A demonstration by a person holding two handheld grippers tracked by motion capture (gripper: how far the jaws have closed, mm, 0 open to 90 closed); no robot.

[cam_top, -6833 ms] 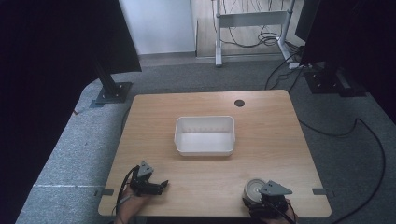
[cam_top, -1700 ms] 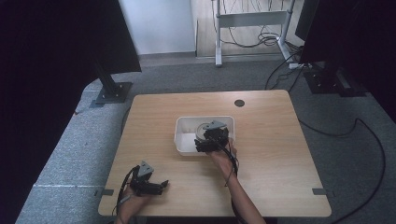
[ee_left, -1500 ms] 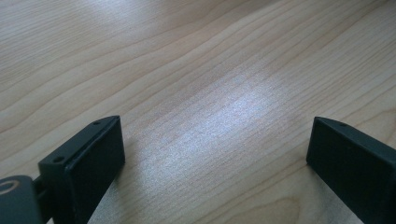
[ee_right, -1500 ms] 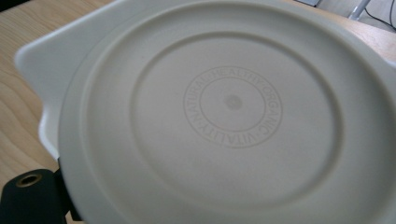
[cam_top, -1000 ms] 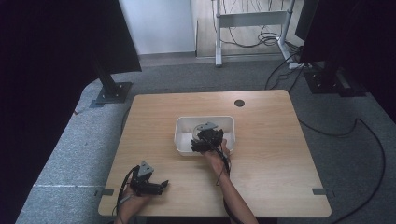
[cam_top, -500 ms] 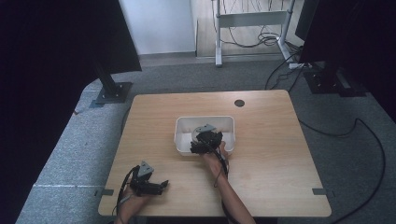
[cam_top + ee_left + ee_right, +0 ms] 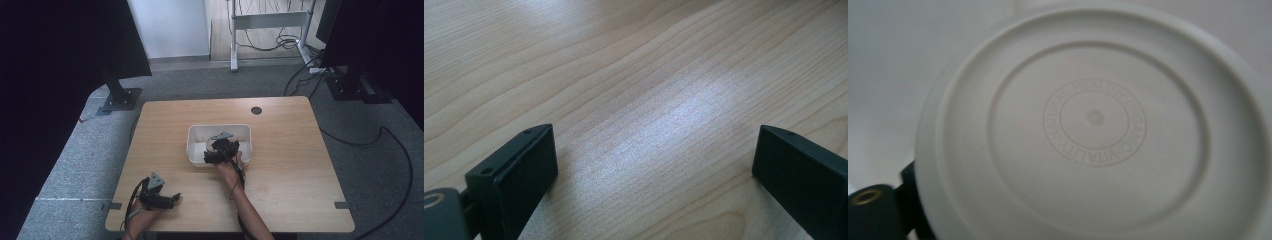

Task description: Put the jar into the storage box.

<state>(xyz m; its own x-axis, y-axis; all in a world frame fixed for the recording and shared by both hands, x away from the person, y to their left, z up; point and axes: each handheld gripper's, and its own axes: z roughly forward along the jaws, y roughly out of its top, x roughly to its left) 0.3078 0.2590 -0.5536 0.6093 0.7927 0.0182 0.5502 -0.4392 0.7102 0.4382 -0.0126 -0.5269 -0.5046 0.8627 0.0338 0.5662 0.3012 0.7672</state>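
Note:
A round white container (image 7: 1093,120) with a ring of embossed lettering on its flat face sits right in front of the right gripper view's camera. One black jaw shows at the lower left behind it. My right gripper (image 7: 220,149) is down inside the white bin (image 7: 220,127) at the table's middle and is shut on that container. The bin's pale inside lies behind the container. At the front left of the table (image 7: 285,165) my left gripper (image 7: 174,199) rests low and open. In its own view my left gripper (image 7: 654,165) has bare wood between its jaws.
A small dark round hole (image 7: 256,110) marks the table's far side. Dark panels on floor stands (image 7: 120,97) flank the table at left and right. Cables (image 7: 395,150) trail over the grey carpet at the right.
My right gripper has carried the round container from the table's front right into the bin, and over the last second sank slightly lower and leftward there. The left gripper has stayed put.

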